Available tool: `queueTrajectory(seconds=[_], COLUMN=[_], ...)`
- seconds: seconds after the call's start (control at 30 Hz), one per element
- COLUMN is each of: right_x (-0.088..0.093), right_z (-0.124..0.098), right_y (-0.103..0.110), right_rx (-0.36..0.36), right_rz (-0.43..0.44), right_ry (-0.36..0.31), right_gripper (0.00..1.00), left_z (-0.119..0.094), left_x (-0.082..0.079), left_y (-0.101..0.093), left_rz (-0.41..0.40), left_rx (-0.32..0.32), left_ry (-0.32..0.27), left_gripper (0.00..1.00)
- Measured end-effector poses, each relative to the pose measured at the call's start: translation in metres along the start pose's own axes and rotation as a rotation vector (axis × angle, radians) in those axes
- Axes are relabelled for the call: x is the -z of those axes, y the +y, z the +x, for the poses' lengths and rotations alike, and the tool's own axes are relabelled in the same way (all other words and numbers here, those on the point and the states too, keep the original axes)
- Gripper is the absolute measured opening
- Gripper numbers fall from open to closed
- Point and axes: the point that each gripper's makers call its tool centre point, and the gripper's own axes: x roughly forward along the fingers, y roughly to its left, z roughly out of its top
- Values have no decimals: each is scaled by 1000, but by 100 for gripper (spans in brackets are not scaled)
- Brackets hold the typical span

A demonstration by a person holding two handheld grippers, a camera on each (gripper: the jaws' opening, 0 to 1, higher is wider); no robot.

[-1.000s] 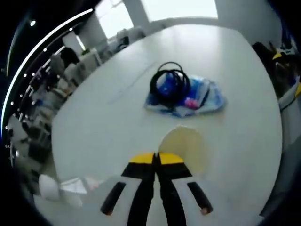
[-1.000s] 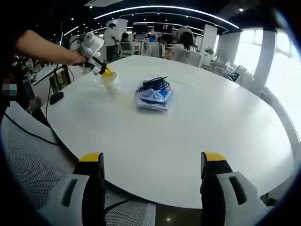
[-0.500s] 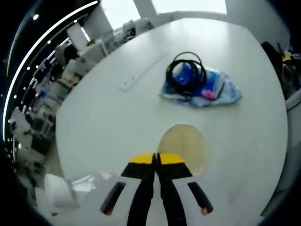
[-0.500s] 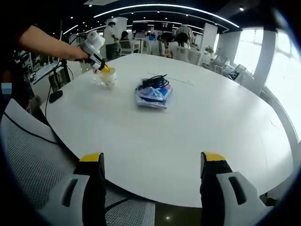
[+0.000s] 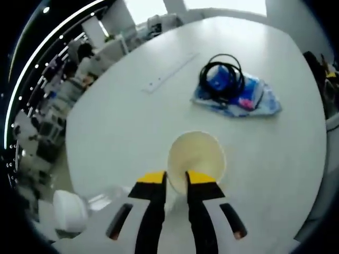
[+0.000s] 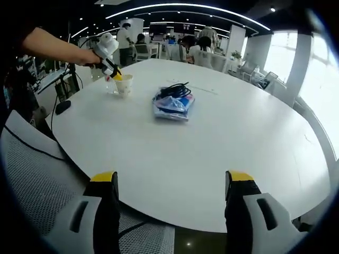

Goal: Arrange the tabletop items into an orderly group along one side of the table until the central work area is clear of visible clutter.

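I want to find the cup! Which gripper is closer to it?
Left. The left gripper is right at the paper cup, its jaws at the rim. The right gripper hangs far away at the table's near edge.

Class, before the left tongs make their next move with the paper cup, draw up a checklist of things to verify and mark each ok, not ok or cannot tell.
1. Left tongs parted at the paper cup rim: ok.
2. Cup upright on the white table: ok.
3. Cup actually released, nothing pinched: cannot tell.
4. Cup set near the table edge, apart from the centre: ok.
5. Black cable coil and blue bag moved to the side: not ok, both sit mid-table.
6. Right tongs open and free to help: ok.
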Motion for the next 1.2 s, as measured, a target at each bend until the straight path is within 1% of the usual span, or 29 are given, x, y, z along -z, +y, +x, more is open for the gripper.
queueTrajectory(seconds=[0.07, 0.13, 0.27, 0.4, 0.43, 0.47, 0.5, 0.57, 0.63, 0.8, 1.0, 1.2], right_x=[0, 0, 0, -1, -1, -1, -1, -1, -1, -1, -1, 0], right_z=[0, 0, 0, 0, 0, 0, 0, 0, 0, 0, 0, 0], right_y=[0, 0, 0, 0, 0, 0, 0, 0, 0, 1, 0, 1], right_rx=[0, -1, -2, -2, -1, -2, -1, -2, -2, -2, -1, 0], right_rz=[0, -2, -5, -7, -7, -7, -7, -8, -8, -9, -10, -9], right_ry=[0, -1, -1, -3, -4, -4, -4, -5, -5, -5, -4, -2], right_gripper=[82, 82, 81, 81, 81, 81, 81, 81, 81, 81, 81, 81], left_z=[-2, -4, -10, -13, -15, -16, -17, -18, -18, -16, -11, -5], left_x=[-1, -2, -5, -13, -14, -20, -22, -25, -29, -30, -32, -29], left_y=[2, 3, 5, 4, 4, 2, 0, -1, -6, -14, -31, -44], left_rz=[10, 16, 14, -24, -24, -33, -47, -47, -41, -28, -33, -18], left_rx=[-11, -14, -19, 8, 10, 29, 43, 49, 72, 97, 153, 182], left_ry=[-5, -10, -28, -80, -85, -119, -131, -143, -162, -162, -165, -142], left_gripper=[17, 17, 19, 21, 21, 22, 22, 24, 25, 25, 24, 22])
